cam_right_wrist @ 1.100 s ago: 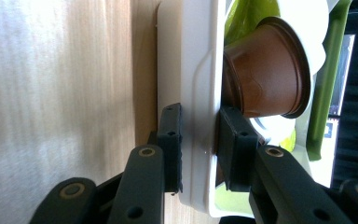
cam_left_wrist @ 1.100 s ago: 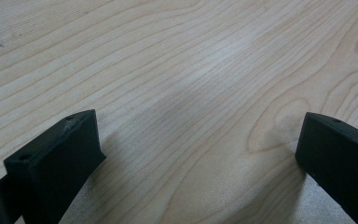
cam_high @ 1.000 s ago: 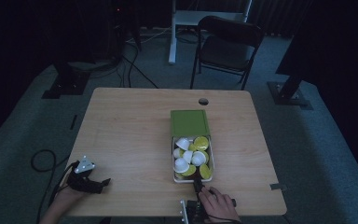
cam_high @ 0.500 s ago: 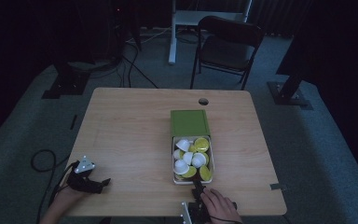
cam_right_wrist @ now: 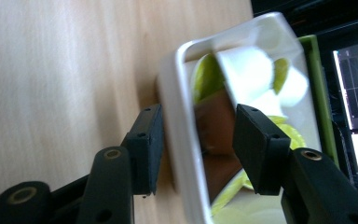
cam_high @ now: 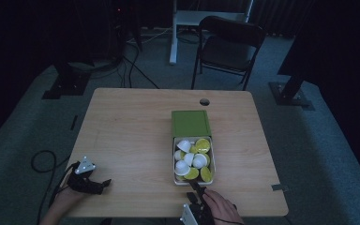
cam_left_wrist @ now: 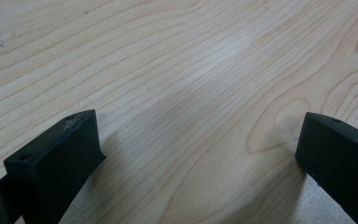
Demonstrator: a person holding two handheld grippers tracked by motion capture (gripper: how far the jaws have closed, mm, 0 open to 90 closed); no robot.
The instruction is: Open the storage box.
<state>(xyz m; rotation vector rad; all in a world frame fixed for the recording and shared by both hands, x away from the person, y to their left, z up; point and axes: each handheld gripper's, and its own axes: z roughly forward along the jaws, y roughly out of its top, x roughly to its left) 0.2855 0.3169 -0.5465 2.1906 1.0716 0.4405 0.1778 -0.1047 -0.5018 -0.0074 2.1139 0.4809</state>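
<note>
A white tray (cam_high: 175, 161) with several white and yellow-green capsules (cam_high: 192, 159) lies right of the table's centre. It sticks halfway out of a green sleeve (cam_high: 190, 123). My right gripper (cam_high: 195, 187) is at the tray's near end. Its jaws have just been opening. In the right gripper view the right gripper (cam_right_wrist: 198, 135) straddles the tray wall (cam_right_wrist: 181, 88), one jaw outside and one inside among the capsules (cam_right_wrist: 249, 70), with gaps on both sides. My left gripper (cam_high: 104, 183) rests at the table's front left, and in the left gripper view it (cam_left_wrist: 196, 140) stands open over bare wood.
A round cable hole (cam_high: 204, 101) is near the table's far edge. A black folding chair (cam_high: 227, 44) stands behind the table. A small grey tab (cam_high: 277, 187) lies at the front right edge. A cable (cam_high: 42, 159) loops on the floor at the left.
The right gripper's jaws have parted at the tray's near wall, and the hand has drawn slightly toward the table's front edge. The left gripper has stayed put.
</note>
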